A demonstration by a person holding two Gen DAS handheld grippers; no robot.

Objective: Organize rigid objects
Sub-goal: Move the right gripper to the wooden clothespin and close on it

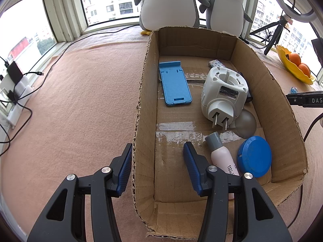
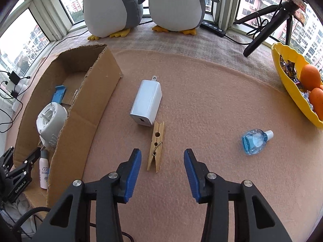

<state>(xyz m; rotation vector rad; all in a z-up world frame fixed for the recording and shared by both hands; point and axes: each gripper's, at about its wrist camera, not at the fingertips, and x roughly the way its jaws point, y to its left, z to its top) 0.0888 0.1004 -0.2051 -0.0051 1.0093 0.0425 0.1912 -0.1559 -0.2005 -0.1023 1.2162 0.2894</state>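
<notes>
Our right gripper (image 2: 161, 169) is spread wide. The peg (image 2: 156, 146) lies just ahead at 12 o'clock, pointing 12 to 6.

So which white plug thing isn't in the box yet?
The slim white charger, lying on the pink mat beside the wooden clothespin. The round white plug-in already sits inside the cardboard box.

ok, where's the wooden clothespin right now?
Right wrist view: the wooden clothespin lies on the pink mat outside the cardboard box, just in front of the white charger, near the open right tool.
</notes>
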